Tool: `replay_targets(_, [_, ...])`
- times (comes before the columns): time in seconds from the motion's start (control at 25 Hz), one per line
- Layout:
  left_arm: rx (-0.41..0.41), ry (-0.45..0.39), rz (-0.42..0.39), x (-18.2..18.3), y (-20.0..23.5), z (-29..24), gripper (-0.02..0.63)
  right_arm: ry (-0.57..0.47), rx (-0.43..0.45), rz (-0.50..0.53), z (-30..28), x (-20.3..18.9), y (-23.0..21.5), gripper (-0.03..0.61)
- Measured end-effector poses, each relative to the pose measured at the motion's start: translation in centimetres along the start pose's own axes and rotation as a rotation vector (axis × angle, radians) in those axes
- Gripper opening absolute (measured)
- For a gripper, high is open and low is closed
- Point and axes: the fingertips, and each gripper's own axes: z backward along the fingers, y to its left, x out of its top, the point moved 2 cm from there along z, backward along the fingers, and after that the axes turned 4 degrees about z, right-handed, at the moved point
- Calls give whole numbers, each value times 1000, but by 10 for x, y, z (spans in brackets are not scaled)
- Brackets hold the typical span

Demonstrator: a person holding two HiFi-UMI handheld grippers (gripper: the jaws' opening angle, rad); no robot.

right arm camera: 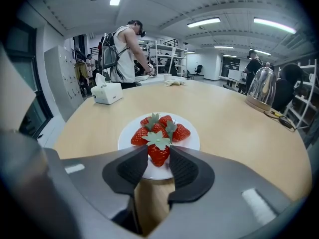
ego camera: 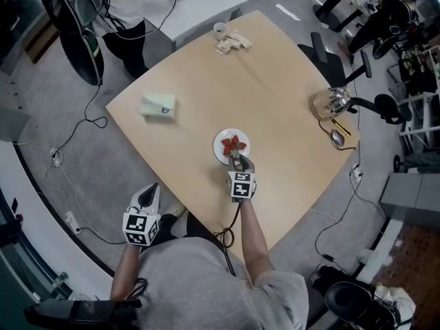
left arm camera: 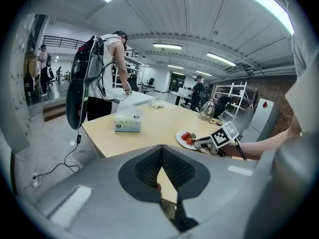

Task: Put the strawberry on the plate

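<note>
Since release is not yet made, right hand-held gripper (ego camera: 239, 159) clamps strawberry (right arm camera: 158, 154) between pads, over plate (right arm camera: 192, 142) rim nearest it; other strawberries (right arm camera: 159, 126) just beyond. Left hand-held gripper (left arm camera: 160, 151) clenched, empty, parked off tabletop (right arm camera: 234, 133), likely for clearance.

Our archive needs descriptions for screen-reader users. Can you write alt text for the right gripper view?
The right claw grips a red strawberry between its jaws at the near edge of a white plate holding more strawberries. The plate sits on a pale wooden table, with a tissue box at far left and a person standing beyond.
</note>
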Motion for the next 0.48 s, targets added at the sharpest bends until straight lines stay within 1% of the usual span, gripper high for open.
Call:
replay_targets(0.24, [4, 5, 5, -2, 0, -1, 18, 0, -5, 1, -2, -1, -2, 141])
replay_targets(0.48, [2, 1, 2, 0, 2, 1, 18, -11, -2, -31, -2, -1, -1, 149])
